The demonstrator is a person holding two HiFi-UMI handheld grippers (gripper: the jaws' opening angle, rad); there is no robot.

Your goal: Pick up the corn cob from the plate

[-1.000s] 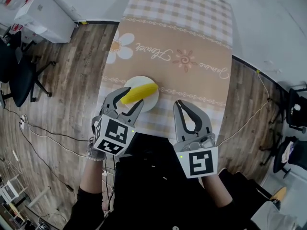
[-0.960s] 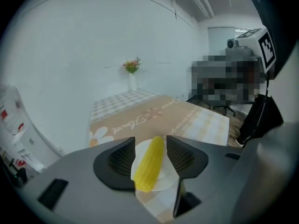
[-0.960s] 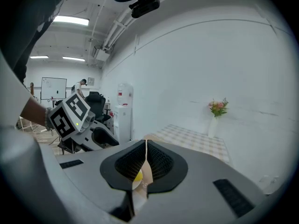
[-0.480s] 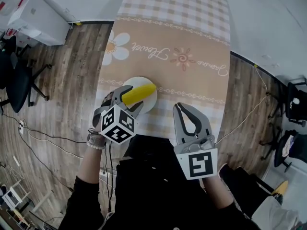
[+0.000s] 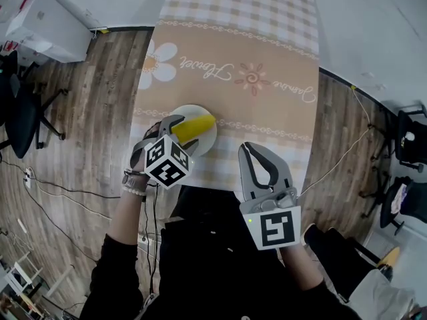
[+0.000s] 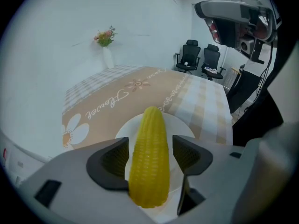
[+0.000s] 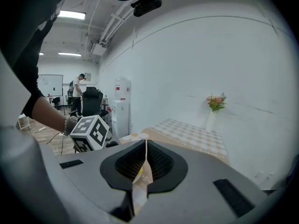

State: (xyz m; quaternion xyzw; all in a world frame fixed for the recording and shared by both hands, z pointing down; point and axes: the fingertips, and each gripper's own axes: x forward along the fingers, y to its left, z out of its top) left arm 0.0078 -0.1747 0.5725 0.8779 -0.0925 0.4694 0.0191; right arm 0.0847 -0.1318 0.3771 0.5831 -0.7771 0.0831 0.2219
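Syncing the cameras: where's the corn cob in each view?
Head view: corn cob on the white plate, left of centre, at the left gripper's tips.
Left gripper view: the cob is bottom centre, between jaws that stand apart and have just been opening.
Right gripper view: not made out behind the shut right gripper.
Shared landmark: the checked tablecloth.

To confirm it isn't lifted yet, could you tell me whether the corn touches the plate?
Touching: the left gripper view shows the corn lying on the plate.
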